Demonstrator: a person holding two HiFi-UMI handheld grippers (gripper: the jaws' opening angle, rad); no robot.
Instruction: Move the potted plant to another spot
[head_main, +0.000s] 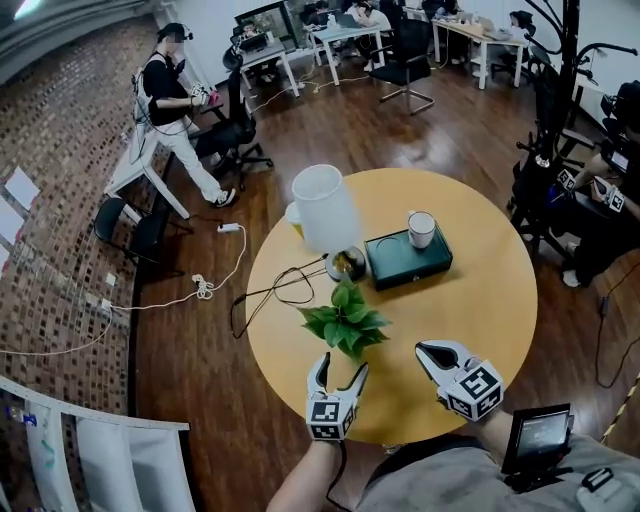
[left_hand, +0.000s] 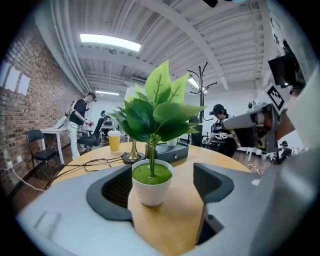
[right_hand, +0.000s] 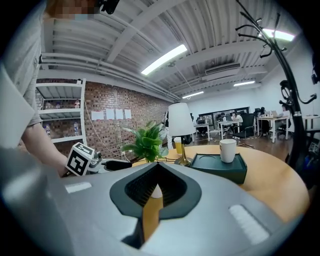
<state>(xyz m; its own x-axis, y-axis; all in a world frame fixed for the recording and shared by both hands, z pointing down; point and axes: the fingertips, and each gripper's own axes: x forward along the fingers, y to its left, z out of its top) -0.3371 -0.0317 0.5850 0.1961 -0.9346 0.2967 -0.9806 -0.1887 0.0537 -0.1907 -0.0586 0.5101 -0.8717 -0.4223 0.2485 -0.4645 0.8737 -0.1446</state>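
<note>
A small potted plant (head_main: 345, 320) with broad green leaves stands near the front of the round wooden table (head_main: 480, 320). In the left gripper view its white pot (left_hand: 151, 187) sits on the tabletop between the jaws of my left gripper (left_hand: 164, 177). The pot is close to the left pad (left_hand: 117, 187), and bare table shows between it and the right pad. In the head view the left gripper (head_main: 340, 365) is open just below the leaves, which hide the pot. My right gripper (head_main: 425, 348) hovers to the right of the plant, its jaws (right_hand: 157, 167) shut on nothing.
Behind the plant stand a white-shaded lamp (head_main: 325, 205), a dark green box (head_main: 405, 260) with a white mug (head_main: 421, 228) on it, and a cup of orange drink (left_hand: 114, 141). A black cable (head_main: 275, 290) loops over the table's left edge. A person (head_main: 170, 100) stands at a desk far left.
</note>
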